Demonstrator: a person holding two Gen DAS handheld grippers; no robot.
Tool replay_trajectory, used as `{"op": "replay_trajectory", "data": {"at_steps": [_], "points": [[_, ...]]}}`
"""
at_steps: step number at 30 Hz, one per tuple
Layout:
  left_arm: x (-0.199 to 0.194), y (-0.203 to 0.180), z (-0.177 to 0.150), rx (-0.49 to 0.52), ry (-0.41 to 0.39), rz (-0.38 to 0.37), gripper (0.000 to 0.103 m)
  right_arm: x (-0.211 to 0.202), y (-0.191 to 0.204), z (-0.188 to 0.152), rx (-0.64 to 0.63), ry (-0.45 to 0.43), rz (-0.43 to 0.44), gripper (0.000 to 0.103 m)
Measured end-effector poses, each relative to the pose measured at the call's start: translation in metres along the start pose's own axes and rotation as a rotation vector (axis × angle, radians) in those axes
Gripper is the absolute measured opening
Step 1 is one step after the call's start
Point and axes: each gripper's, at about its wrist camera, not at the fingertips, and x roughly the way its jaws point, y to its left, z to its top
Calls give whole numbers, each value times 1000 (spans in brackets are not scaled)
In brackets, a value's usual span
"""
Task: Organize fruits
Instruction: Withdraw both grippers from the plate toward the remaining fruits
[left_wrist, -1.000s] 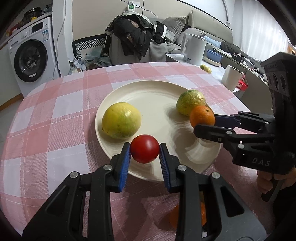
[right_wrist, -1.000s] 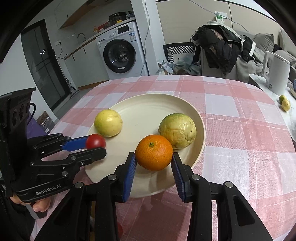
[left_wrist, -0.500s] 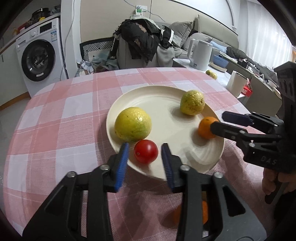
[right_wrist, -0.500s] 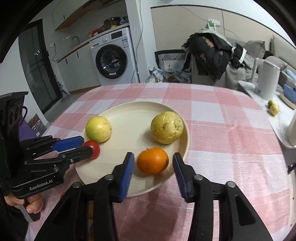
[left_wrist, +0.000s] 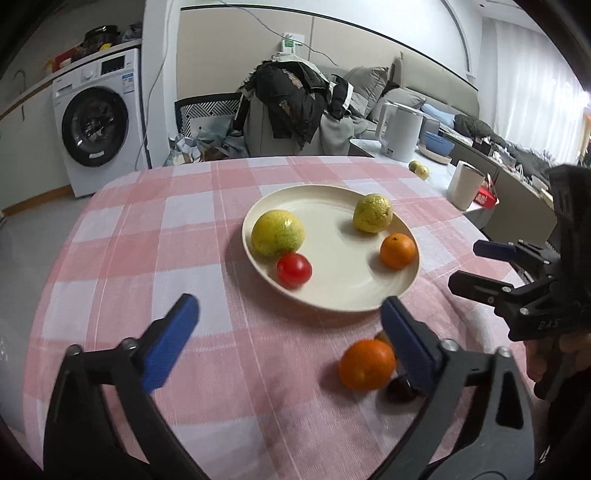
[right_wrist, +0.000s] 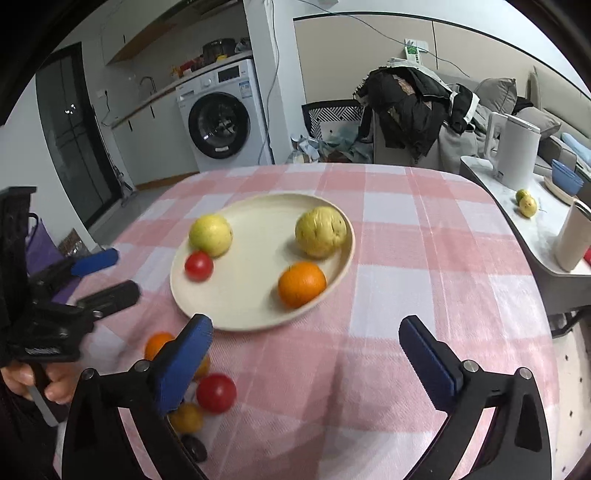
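A cream plate (left_wrist: 343, 291) (right_wrist: 240, 317) on the pink checked tablecloth holds a yellow-green fruit (left_wrist: 277, 232) (right_wrist: 210, 235), a wrinkled yellow fruit (left_wrist: 372, 213) (right_wrist: 320, 231), a red tomato (left_wrist: 294, 270) (right_wrist: 198, 266) and an orange (left_wrist: 398, 250) (right_wrist: 301, 284). My left gripper (left_wrist: 290, 334) is open and empty, above the cloth in front of the plate. My right gripper (right_wrist: 308, 356) is open and empty, also in front of the plate. On the cloth near me lie another orange (left_wrist: 366, 364) (right_wrist: 158, 343), a red tomato (right_wrist: 216, 392) and small yellowish and dark fruits (right_wrist: 186, 417).
A side counter at the right holds a white kettle (right_wrist: 515, 155), a blue bowl (right_wrist: 567, 175), a white cup (right_wrist: 574, 236) and two small fruits (right_wrist: 526, 203). A chair piled with dark clothes (right_wrist: 410, 99) and a washing machine (right_wrist: 221, 118) stand beyond the table.
Both grippers opened, let go of the tomato and the orange on the plate, and drew back toward me. The fruits on the cloth came into view.
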Motion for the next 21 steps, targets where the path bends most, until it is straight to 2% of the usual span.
{"op": "replay_trajectory", "data": {"at_steps": [8,12,21], "points": [[-22,-6,-21,-12,-11,-2,102,-12,2,-14,0,25,40,103],[-20,-15,-29,35,9,6,102,-11,5,-22,-4,37,42,103],[-15,-22,-37,61,20,11,102,-7,19,-30,-71,80,52,103]]}}
